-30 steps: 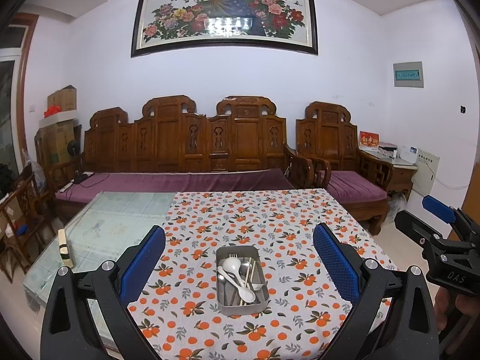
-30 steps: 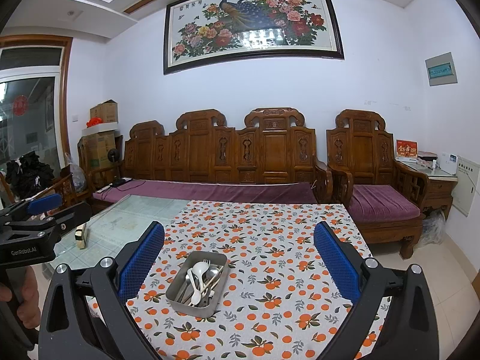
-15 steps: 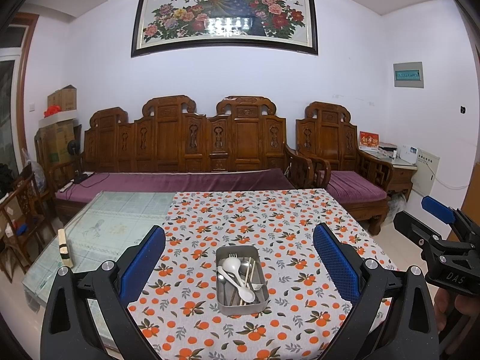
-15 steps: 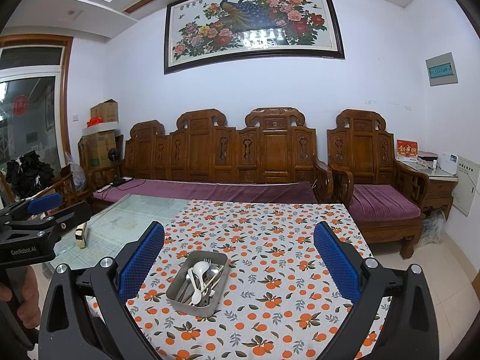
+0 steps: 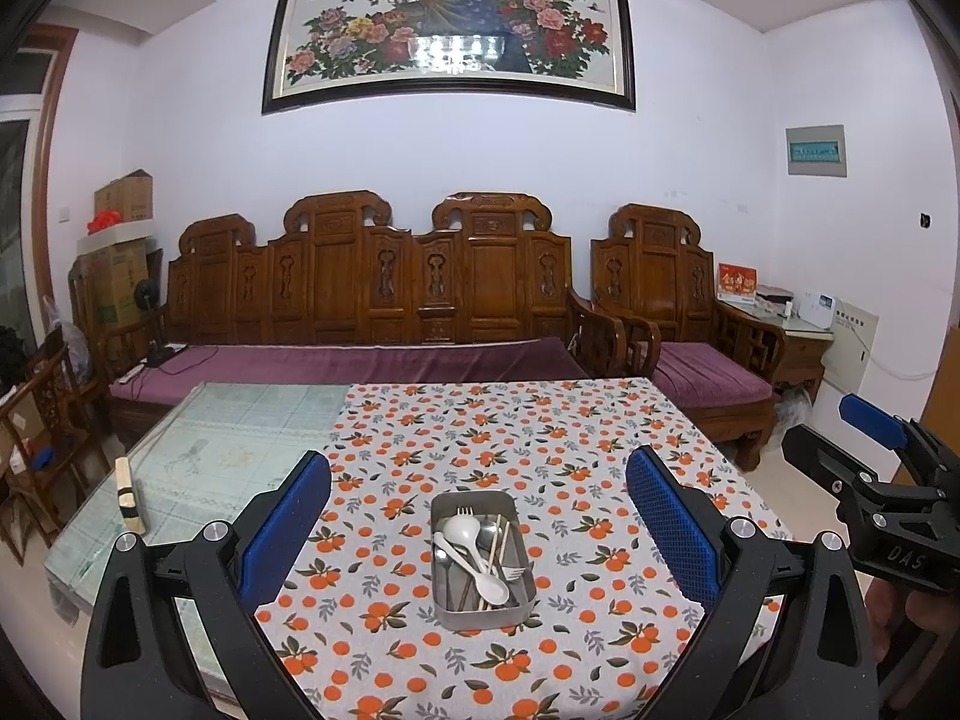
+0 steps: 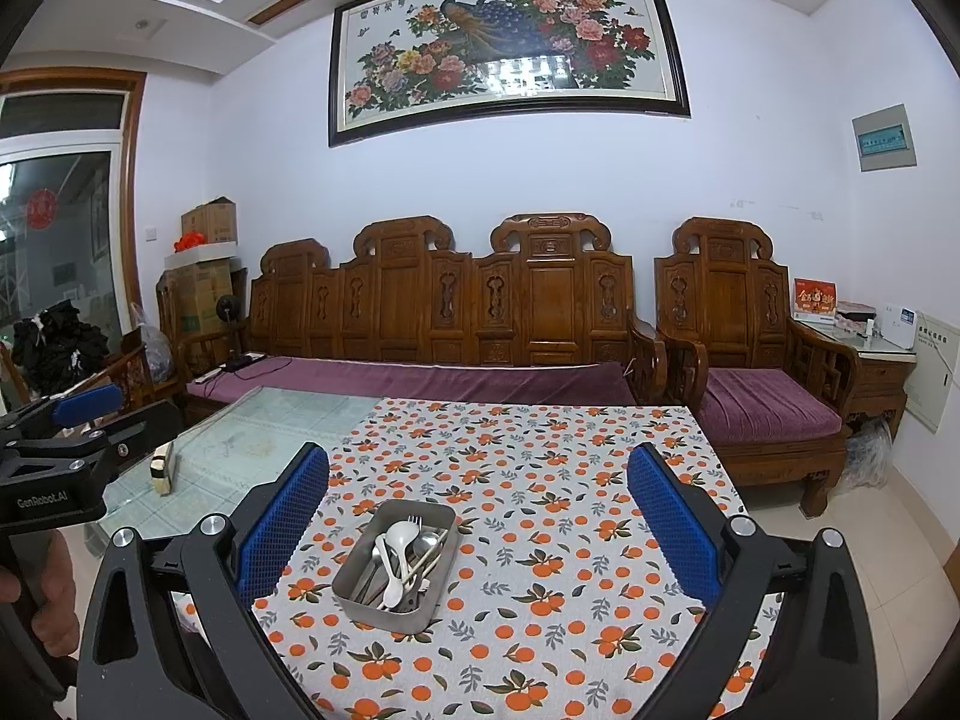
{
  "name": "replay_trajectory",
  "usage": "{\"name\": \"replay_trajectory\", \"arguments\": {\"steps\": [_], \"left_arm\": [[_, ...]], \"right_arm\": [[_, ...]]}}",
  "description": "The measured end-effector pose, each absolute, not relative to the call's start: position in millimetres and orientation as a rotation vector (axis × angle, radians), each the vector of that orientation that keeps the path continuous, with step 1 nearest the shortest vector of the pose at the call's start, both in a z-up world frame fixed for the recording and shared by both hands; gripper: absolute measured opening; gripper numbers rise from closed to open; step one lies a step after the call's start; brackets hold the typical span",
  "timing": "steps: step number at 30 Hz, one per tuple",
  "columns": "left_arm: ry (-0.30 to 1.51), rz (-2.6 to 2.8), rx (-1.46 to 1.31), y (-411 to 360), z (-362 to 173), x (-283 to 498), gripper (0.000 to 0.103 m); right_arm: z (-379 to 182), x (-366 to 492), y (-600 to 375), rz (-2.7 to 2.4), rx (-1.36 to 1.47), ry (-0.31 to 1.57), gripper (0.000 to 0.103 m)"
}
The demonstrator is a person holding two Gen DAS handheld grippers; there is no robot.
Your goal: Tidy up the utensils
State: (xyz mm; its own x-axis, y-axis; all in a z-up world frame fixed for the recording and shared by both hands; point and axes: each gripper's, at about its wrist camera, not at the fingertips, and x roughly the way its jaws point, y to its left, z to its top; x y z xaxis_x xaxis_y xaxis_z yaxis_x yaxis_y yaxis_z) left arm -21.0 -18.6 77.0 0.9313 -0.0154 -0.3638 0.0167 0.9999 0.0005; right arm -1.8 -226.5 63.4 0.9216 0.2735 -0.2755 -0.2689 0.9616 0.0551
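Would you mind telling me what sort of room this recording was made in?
Most likely a home living room. A long carved wooden sofa with purple cushions lines the wall, a large framed peacock painting hangs above it, and a table with an orange-print tablecloth stands in front.

Both wrist cams face sofa (image 5: pixel 372 300), share tray (image 5: pixel 480 558).

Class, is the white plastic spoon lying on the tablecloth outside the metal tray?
No, the white plastic spoon lies inside the rectangular metal tray among other utensils.
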Motion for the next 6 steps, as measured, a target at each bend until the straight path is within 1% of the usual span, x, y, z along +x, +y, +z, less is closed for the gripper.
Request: {"name": "replay_trajectory", "arguments": {"steps": [6], "left_arm": [[0.37, -0.018, 0.004, -19.6, 76.2, -20.8, 0.095]], "right_arm": [[63.3, -2.9, -226.0, 0.28, 0.016, 0.285, 0.1]]}}
